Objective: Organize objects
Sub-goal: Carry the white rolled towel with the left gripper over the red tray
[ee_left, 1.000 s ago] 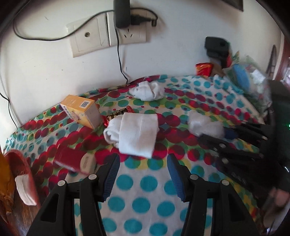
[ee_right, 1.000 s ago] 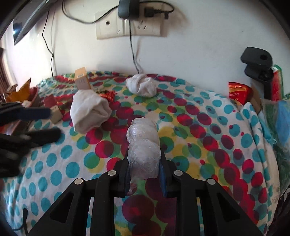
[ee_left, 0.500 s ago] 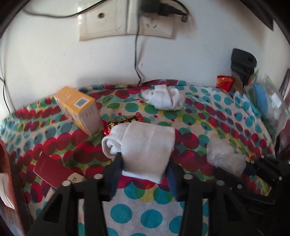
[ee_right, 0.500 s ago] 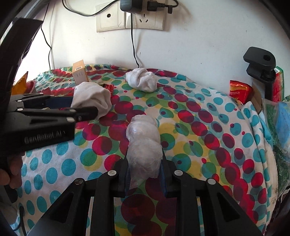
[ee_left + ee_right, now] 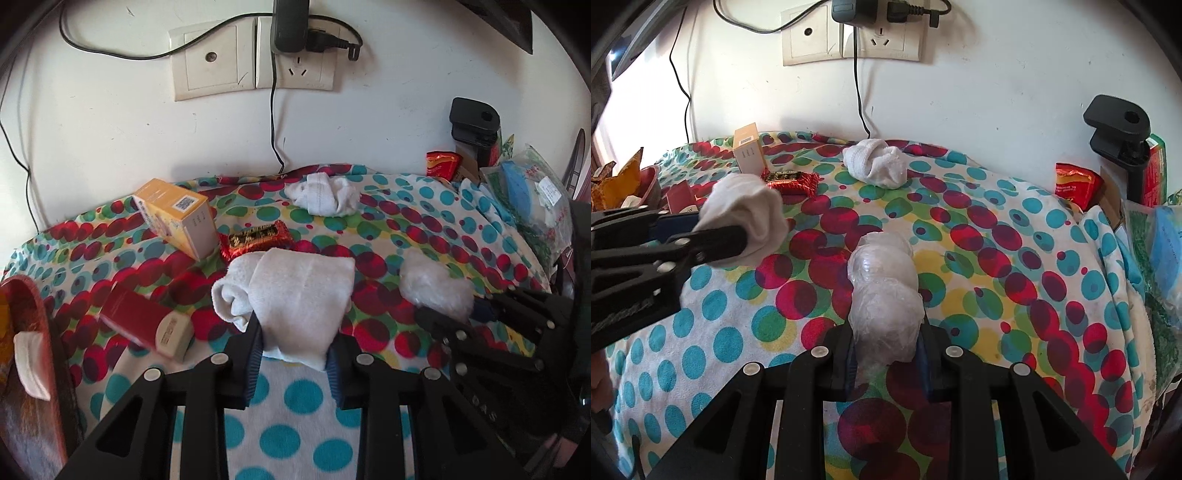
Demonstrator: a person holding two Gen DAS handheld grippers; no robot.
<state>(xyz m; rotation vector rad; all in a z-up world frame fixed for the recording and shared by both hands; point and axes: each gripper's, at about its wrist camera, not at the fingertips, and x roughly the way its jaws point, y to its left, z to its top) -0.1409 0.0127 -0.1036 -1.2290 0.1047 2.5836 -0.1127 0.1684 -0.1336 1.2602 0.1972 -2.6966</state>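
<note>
A: Status on both grippers?

B: Left gripper (image 5: 293, 345) is clamped on the rolled white towel (image 5: 291, 295), pads on its two sides. In the right wrist view the towel (image 5: 744, 218) looks lifted off the tablecloth (image 5: 979, 266), though I can't be sure of the gap. Right gripper (image 5: 886, 352) is closed on the plastic-wrapped bundle (image 5: 884, 291), held by its near end, the rest sticking out forward over the cloth.

A: Why grip like that?

B: My read: the towel is soft terry, so a side pinch across the roll keeps it from unrolling. The bundle is lumpy, crinkly clear film over something white. An end grip leaves the far end free to set down first.

A: Slip risk?

B: Film is slick and the lumps are round, so I'd guess it could squirm under the pads. The towel compresses, should hold fine.

A: What else is on the table?

B: A second white cloth wad (image 5: 325, 194) near the wall, loosely bunched. Orange carton (image 5: 177, 216), rigid, lying tilted. Red foil snack pack (image 5: 256, 238) just beside the carton, behind the towel. Red flat box (image 5: 144, 319) to the left. None of these are touched.

A: Where do the two held items go?

B: No obvious bin in view. Can't tell the target.
</note>
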